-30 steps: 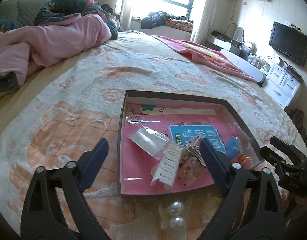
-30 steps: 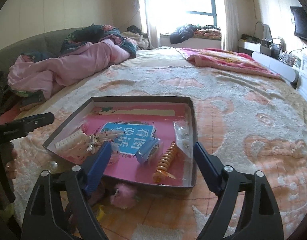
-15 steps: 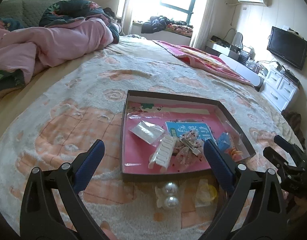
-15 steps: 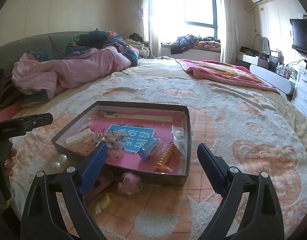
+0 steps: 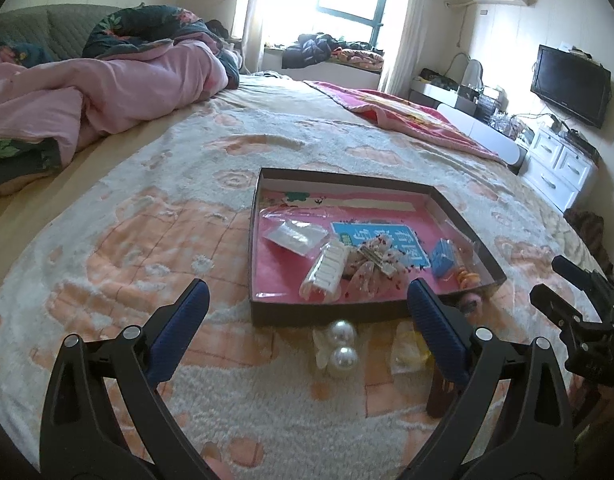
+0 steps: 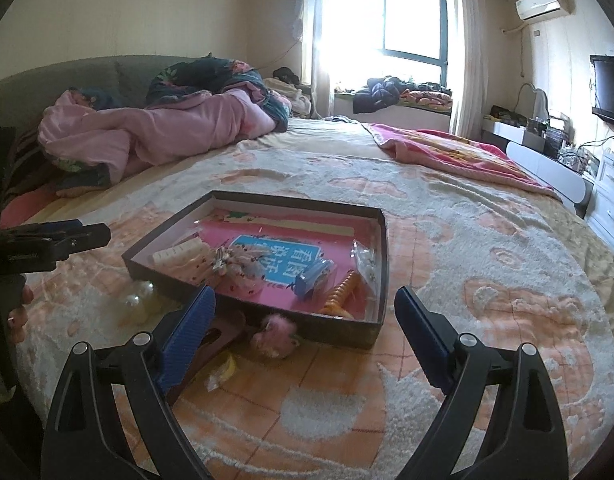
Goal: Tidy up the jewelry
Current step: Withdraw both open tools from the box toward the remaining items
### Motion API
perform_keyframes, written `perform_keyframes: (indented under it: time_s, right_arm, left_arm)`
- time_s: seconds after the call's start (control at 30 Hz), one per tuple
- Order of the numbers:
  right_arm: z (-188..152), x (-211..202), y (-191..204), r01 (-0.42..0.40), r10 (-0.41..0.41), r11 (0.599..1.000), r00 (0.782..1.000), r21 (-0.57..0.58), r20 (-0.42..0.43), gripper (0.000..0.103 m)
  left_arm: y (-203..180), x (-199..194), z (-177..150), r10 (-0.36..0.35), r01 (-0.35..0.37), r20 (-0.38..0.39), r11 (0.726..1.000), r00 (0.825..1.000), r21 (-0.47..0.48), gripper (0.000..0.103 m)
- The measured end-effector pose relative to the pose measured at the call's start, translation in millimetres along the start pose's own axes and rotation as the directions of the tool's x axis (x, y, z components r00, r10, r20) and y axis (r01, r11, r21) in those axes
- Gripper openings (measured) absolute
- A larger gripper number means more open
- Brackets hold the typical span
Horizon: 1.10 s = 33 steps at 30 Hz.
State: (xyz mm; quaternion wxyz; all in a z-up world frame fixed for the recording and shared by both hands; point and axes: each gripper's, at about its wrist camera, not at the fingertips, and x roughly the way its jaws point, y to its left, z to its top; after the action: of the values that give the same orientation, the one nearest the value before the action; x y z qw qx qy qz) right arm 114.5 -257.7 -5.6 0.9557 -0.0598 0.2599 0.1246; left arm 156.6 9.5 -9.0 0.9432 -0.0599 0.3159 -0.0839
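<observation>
so the shallow dark box (image 5: 263, 312) sits on the bed (image 5: 107, 240), pink-lined, with a white hair clip (image 5: 327, 268), a clear bag (image 5: 295, 236), a blue clip (image 5: 443, 256) and an orange spiral tie (image 6: 343, 292) inside. two pearl balls (image 5: 343, 344) lie on the blanket just at the box's near wall (outside it), a yellowish baggie (image 5: 407, 348) beside them, and a pink fluffy bit (image 6: 275, 332) at the near edge. left gripper (image 5: 307, 332) is spread wide with nothing in it; right gripper (image 6: 303, 332) has just been opening and grasps nothing.
</observation>
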Motion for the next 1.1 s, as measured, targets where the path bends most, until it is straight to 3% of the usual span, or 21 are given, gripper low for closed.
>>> perform_keyframes:
  time_s: [0.83,1.1]
  right_arm:
    - [-30.3,7.1,49.3,-0.12,0.114,0.991,0.988,-0.053,-0.107,0.088]
    - [-30.8,13.8,37.9,-0.093,0.09,0.996,0.989,-0.017,-0.116,0.088]
  left_arm:
    - [1.6,-2.2,-27.5,0.04,-0.037,-0.063,0.998,0.997,0.042,0.091]
    - [-5.8,3.8,-32.6,0.013,-0.008,-0.095,0.998,0.995,0.06,0.091]
